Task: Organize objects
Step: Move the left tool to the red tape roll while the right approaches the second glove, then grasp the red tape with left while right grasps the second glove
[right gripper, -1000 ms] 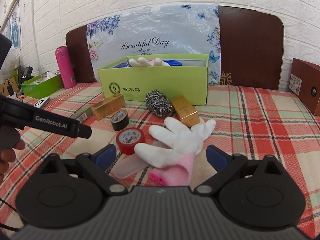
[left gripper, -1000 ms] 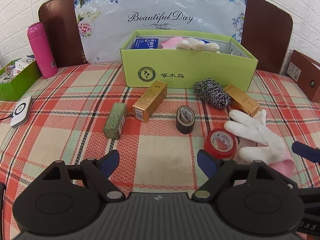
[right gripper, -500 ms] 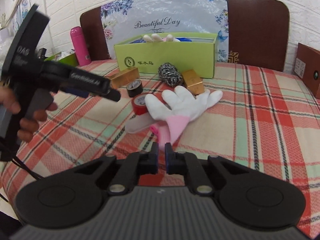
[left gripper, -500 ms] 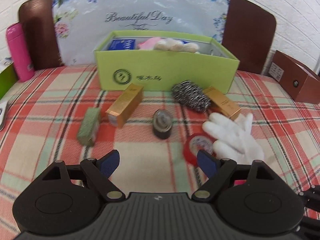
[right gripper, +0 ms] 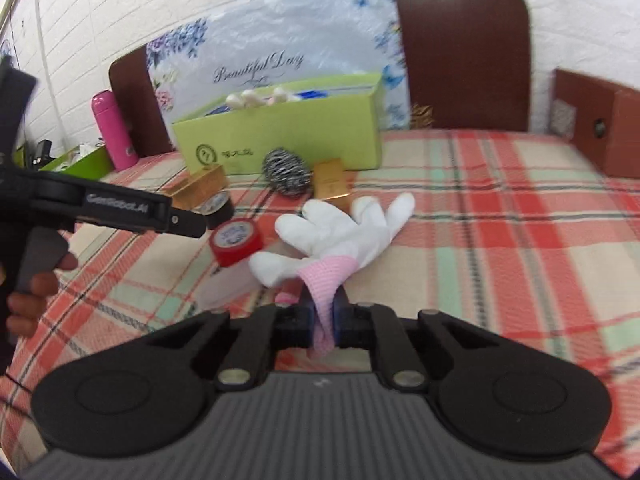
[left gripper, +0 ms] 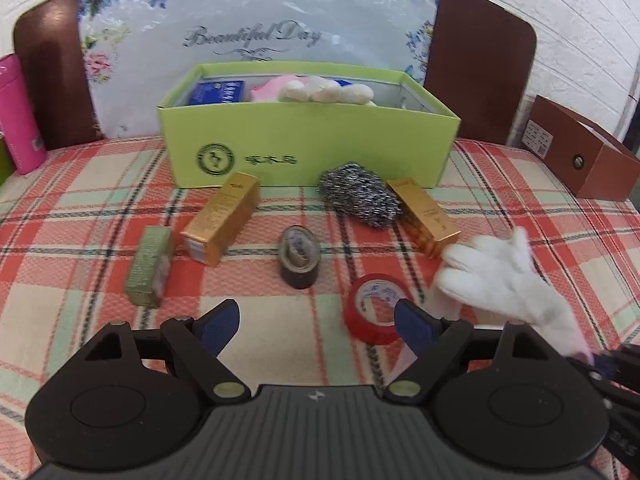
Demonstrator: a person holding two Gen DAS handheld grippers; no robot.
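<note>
Where the plaid cloth (left gripper: 100, 184) runs off to the left, a pink bottle (left gripper: 18, 116) stands by the wall, and in the right wrist view a hand (right gripper: 28, 288) holds the left gripper (left gripper: 316, 322), its jaws spread wide over bare cloth with nothing between them. Ahead of it lie a green carton (left gripper: 149, 267), a gold carton (left gripper: 222, 218) and black tape (left gripper: 299, 258), all apart from one another. The green box (left gripper: 308, 152) sits behind them with a glove and a blue packet inside. A steel scourer (left gripper: 360, 198) touches a second gold carton (left gripper: 423, 216). Red tape (left gripper: 372, 314) lies just beside the white glove (right gripper: 340, 236). The right gripper (right gripper: 323, 322) has just clamped onto the glove's pink cuff; the glove's fingers rest on the cloth. A brown box (left gripper: 580, 156) stands far right.
</note>
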